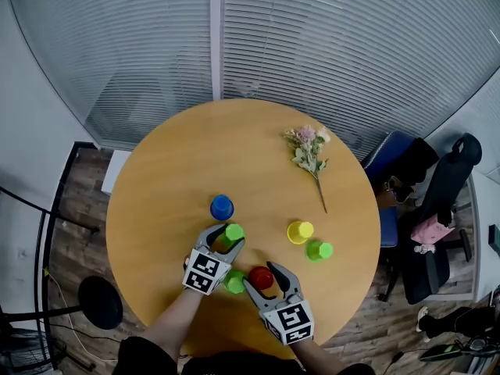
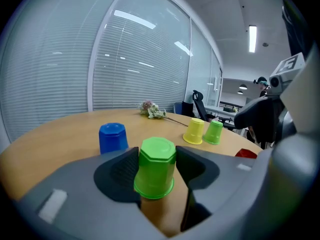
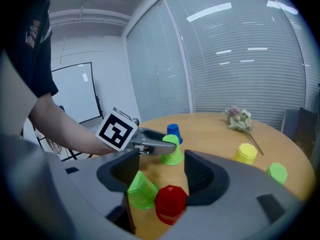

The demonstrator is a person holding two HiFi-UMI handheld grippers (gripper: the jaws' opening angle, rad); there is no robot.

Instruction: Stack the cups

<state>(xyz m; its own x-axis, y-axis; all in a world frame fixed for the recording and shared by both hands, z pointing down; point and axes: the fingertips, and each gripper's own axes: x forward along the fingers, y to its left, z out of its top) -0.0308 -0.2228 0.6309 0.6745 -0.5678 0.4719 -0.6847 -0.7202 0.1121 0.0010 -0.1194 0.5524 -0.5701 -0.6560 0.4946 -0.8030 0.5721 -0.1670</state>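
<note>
Round wooden table (image 1: 172,170), dried flower sprig (image 1: 308,151) (lying flat), black office chair (image 1: 449,201), slatted blinds (image 1: 336,45)

The head camera looks steeply down on the round table (image 1: 156,209) from its six o'clock edge, taking in all of it. Low behind the left gripper (image 1: 228,239), one camera faces one o'clock. The one behind the right gripper (image 1: 262,276) faces eleven o'clock, equally close. All three share the blue cup (image 1: 222,207) and the dried flowers (image 1: 307,148).

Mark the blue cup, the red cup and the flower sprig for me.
blue cup (image 1: 222,207): head view, its upturned base.
red cup (image 1: 261,276): head view, its upturned base.
flower sprig (image 1: 308,148): head view, the blossoms.
</note>
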